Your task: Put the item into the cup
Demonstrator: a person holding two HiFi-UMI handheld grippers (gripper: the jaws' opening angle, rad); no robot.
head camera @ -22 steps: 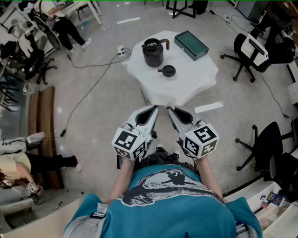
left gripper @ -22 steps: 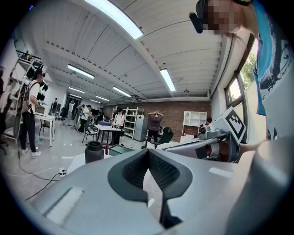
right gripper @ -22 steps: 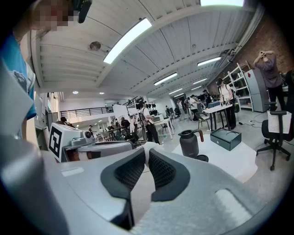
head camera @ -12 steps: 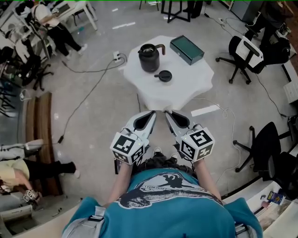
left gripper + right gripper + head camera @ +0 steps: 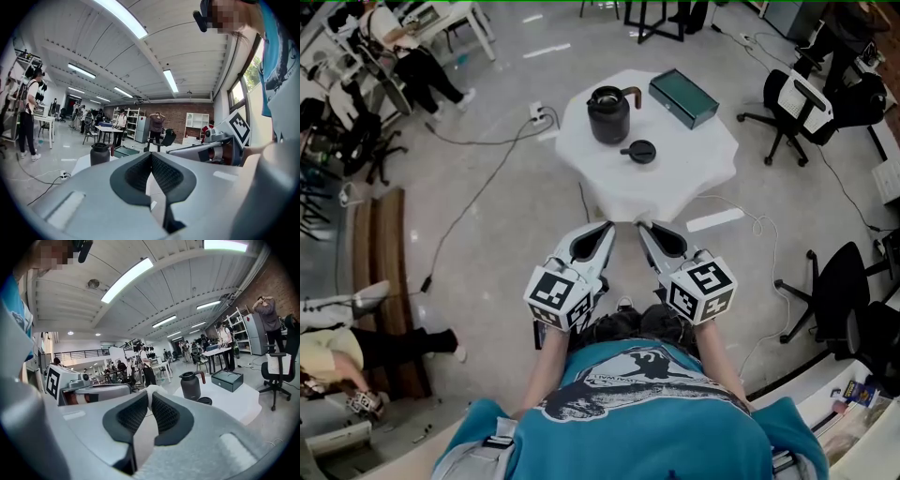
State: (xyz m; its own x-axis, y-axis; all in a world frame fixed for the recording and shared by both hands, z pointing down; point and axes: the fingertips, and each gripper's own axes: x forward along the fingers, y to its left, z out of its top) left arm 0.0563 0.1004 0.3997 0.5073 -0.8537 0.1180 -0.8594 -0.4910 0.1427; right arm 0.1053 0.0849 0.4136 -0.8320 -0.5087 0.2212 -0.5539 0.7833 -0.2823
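White table [image 5: 686,180], cup [image 5: 608,113] well beyond both closed jaws.

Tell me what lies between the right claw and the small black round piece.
Only bare white tablecloth shows between the right claw and the small black round piece, in head view.

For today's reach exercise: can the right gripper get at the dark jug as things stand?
Probably not: the right gripper is short of the table, the dark jug on its far side. Nothing intervenes.
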